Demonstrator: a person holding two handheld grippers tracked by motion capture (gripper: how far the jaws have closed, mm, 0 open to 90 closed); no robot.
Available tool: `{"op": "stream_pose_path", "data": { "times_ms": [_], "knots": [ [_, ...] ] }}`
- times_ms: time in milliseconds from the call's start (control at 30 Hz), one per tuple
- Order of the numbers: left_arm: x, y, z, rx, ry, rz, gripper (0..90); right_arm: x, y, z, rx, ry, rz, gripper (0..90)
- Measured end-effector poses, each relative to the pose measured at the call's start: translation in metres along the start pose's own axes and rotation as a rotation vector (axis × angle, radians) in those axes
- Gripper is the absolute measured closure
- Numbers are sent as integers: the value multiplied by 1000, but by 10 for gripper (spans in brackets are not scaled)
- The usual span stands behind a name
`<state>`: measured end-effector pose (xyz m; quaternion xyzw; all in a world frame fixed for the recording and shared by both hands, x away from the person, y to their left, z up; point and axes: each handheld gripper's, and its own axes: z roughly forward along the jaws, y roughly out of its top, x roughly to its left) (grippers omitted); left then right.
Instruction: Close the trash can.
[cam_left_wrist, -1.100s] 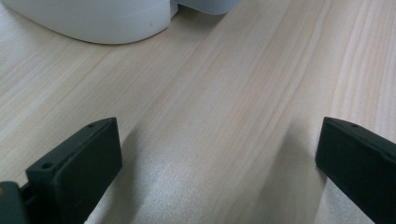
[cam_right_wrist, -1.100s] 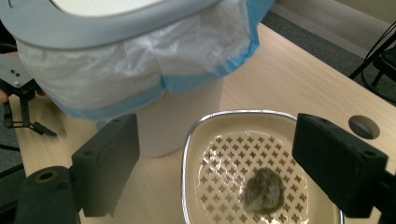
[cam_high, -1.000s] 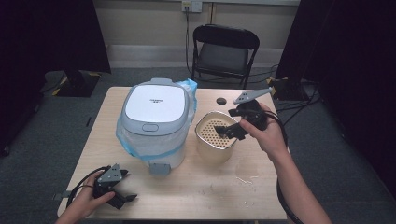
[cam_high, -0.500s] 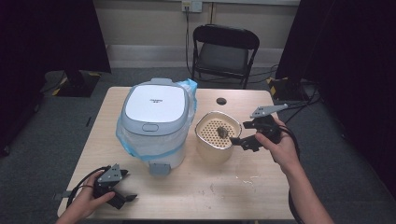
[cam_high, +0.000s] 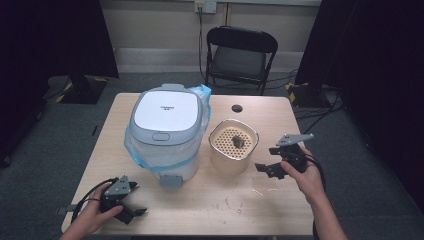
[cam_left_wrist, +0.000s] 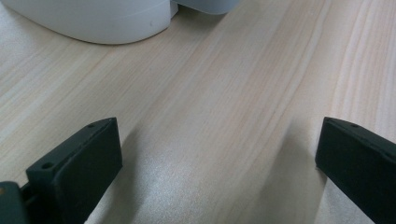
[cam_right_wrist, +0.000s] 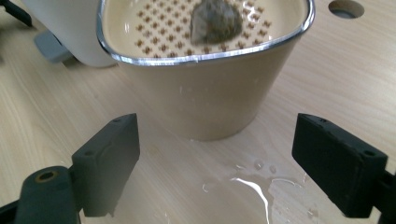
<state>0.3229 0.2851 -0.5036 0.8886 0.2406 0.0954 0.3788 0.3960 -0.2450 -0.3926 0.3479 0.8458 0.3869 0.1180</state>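
- High view: my right gripper (cam_high: 264, 168) sits just right of the beige strainer basket (cam_high: 233, 152) on the tabletop (cam_high: 280, 210), jaws apart and empty, pointing toward the basket's wall.
- High view: a dark tea bag (cam_high: 237, 142) lies on the perforated floor inside the basket.
- High view: a white lidded bin (cam_high: 167, 130) with a blue liner bag stands just left of the basket.
- High view: my left gripper (cam_high: 131, 212) rests at the near left corner of the tabletop, jaws apart, holding nothing, well apart from the basket.
- Left gripper view: both jaws stand wide open over bare wood; the white base of the bin (cam_left_wrist: 98, 21) shows at the top edge.
- Right gripper view: my jaws are spread wide with the basket (cam_right_wrist: 205, 93) between and beyond them, not yet touching. The tea bag (cam_right_wrist: 215, 21) sits inside near the far side. A small puddle of water (cam_right_wrist: 254, 184) glistens on the wood in front of the basket.
- Step in hand, as I judge it: lining up to take hold of the basket with the right gripper.
- Next move calls for: advancing until one jaw clears the rim or both flank the wall, then closing firmly; the wet wood and slick wall may let it slip.
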Motion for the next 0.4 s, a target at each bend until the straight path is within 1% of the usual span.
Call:
{"op": "stream_pose_path", "data": {
  "times_ms": [67,167,233,400],
  "knots": [
    [0,0,0,-1,0,0,0,-1,-7,3,4,0,2,145],
    [0,0,0,0,1,-1,0,-2,-17,6,-2,5,21,145],
    [0,0,0,0,1,-1,0,0,-24,9,4,-1,19,145],
    [0,0,0,1,0,-1,0,2,-38,17,-1,8,34,145]
  ]
}}
